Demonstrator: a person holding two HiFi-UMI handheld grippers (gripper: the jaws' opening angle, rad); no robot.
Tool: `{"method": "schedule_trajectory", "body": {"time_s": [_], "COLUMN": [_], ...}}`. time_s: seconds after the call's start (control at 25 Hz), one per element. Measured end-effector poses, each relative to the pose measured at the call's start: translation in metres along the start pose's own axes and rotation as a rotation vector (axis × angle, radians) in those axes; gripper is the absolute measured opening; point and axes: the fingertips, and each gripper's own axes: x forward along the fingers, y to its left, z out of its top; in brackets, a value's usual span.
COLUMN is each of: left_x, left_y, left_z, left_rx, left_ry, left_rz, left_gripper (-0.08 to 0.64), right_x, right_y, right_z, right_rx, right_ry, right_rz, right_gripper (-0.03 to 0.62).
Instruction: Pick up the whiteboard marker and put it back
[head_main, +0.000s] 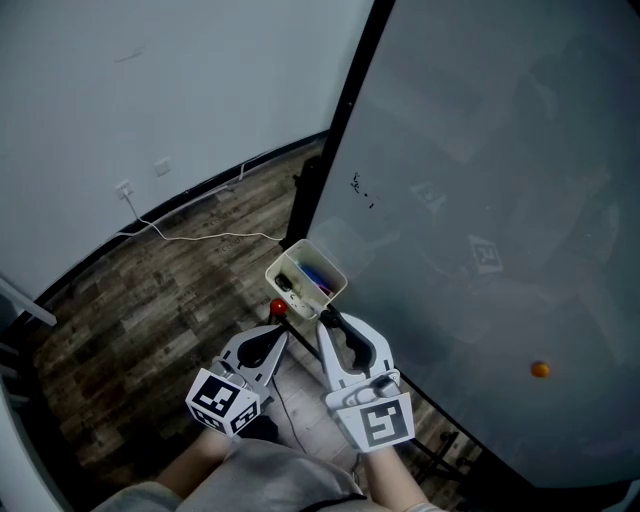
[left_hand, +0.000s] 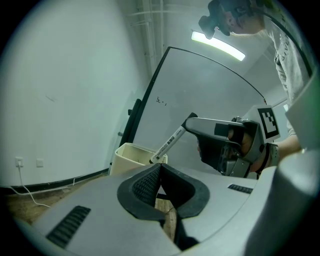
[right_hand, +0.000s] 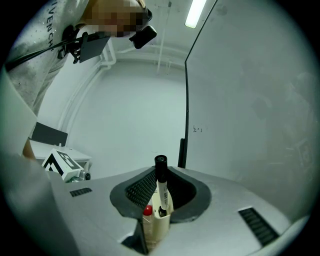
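The whiteboard marker (right_hand: 162, 192), white with a black cap, stands almost upright between the jaws of my right gripper (right_hand: 161, 175), which is shut on it. In the left gripper view the marker (left_hand: 170, 144) slants down from the right gripper (left_hand: 192, 122), and its lower end sits inside the cream holder box (left_hand: 131, 154). The head view shows that box (head_main: 300, 262) fixed at the whiteboard's (head_main: 480, 200) lower left edge, with the right gripper (head_main: 330, 320) just below it. My left gripper (head_main: 279, 335) is beside it on the left, shut and empty, with its pads (left_hand: 150, 182) meeting at the tip.
A red-capped item (right_hand: 147, 211) and dark pens are inside the box. An orange magnet (head_main: 540, 370) sticks to the board. A white cable (head_main: 200, 237) runs over the wooden floor from a wall socket (head_main: 124, 188). The board's black frame (head_main: 345, 100) rises on the left.
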Motion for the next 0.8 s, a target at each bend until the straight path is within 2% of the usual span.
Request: {"method": "schedule_trajectory", "body": {"time_s": [0.8], "left_x": [-0.005], "left_y": [-0.009], "left_z": [0.008], "left_rx": [0.042], "left_ry": [-0.033], "left_rz": [0.023], "left_gripper": [0.015], "right_x": [-0.011], "right_y": [0.005], "right_z": [0.021], "right_rx": [-0.021], "right_ry": [-0.047], "right_rz": [0.026], "right_gripper": [0.074]}}
